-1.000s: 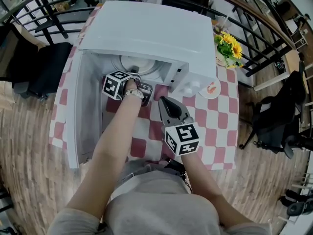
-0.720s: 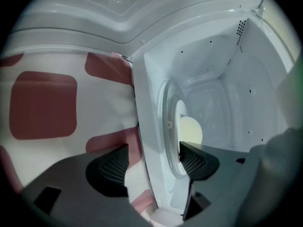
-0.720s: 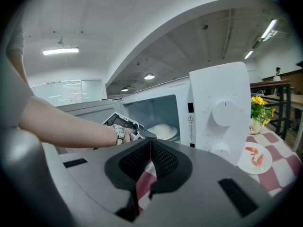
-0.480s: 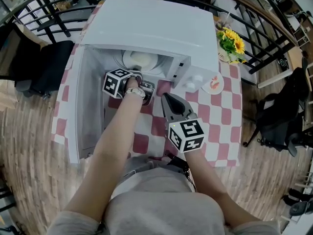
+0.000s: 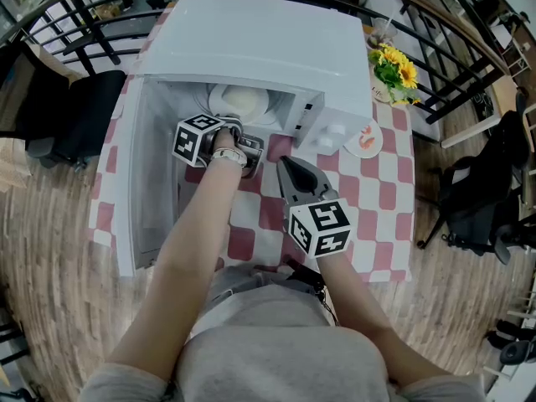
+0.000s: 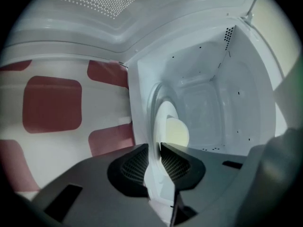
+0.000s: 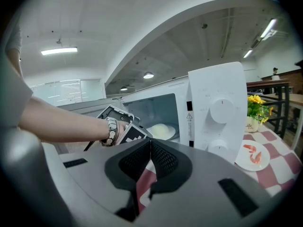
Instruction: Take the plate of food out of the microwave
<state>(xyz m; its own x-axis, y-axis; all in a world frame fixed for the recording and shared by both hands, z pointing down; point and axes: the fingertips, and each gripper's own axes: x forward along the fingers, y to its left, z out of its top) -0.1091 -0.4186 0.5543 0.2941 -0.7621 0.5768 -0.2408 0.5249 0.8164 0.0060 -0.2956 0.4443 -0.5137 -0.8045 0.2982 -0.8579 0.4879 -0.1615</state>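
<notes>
The white microwave (image 5: 251, 48) stands on a red-and-white checked table with its door (image 5: 151, 182) swung open to the left. Inside lies a white plate (image 5: 239, 103) with a pale mound of food (image 6: 176, 131). My left gripper (image 5: 228, 122) reaches into the opening. In the left gripper view its jaws (image 6: 158, 162) are closing, and the plate's near rim (image 6: 157, 164) sits between the pads, which touch it. My right gripper (image 5: 286, 164) hovers over the table in front of the microwave's control panel, shut and holding nothing; its view shows the plate (image 7: 161, 130) in the cavity.
A small saucer with a shrimp (image 5: 364, 141) lies right of the microwave, and a pot of yellow flowers (image 5: 394, 69) stands behind it. A black chair (image 5: 67, 115) is at the table's left. A metal railing (image 5: 435, 23) runs behind the table.
My left gripper has pushed a little deeper into the microwave and its jaws have come together on the plate's rim. The right gripper has hardly moved.
</notes>
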